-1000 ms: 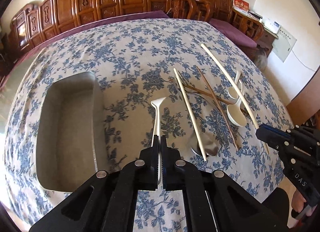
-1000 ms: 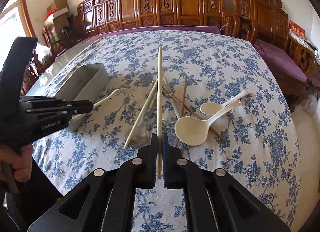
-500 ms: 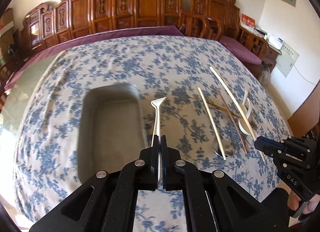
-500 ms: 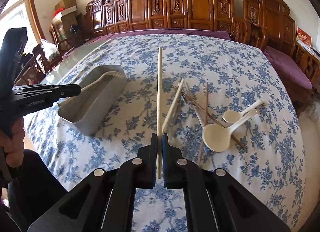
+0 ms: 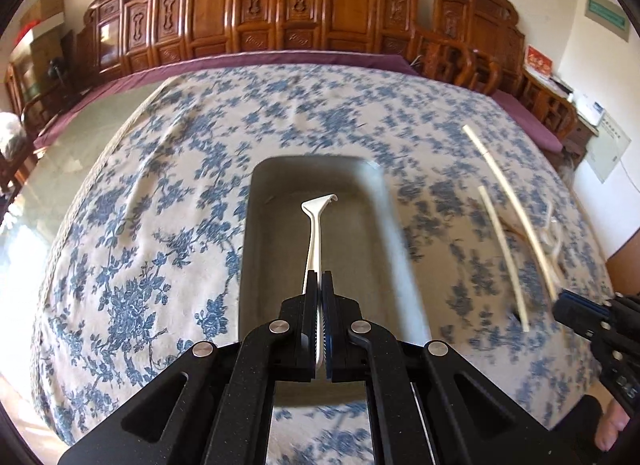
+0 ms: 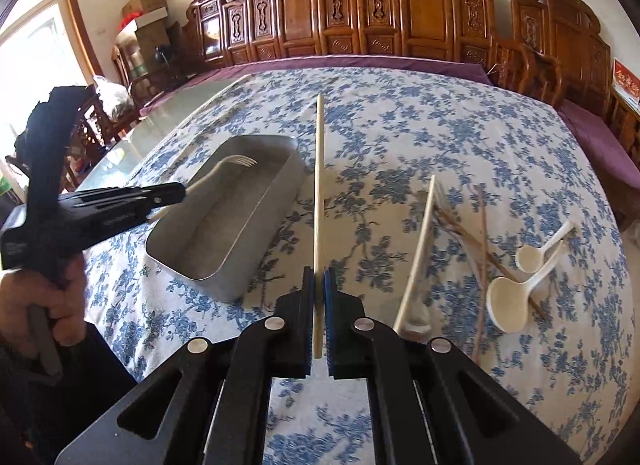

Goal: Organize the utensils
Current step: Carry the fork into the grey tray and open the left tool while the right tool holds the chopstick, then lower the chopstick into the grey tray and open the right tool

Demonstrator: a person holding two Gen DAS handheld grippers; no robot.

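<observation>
both grippers carry a utensil over the flowered surface (image 6: 420,137).

the left gripper (image 5: 319,289) has its fingers closed on the handle of a cream plastic fork (image 5: 316,225), held above the inside of the metal tray (image 6: 256,221), tines pointing toward its far end. the right gripper (image 6: 319,285) has its fingers clamped on a pale chopstick (image 6: 319,185), just right of the tray. a second pale chopstick (image 6: 418,253), brown chopsticks (image 6: 482,233) and two cream spoons (image 6: 516,293) lie toward the surface's right edge.
</observation>
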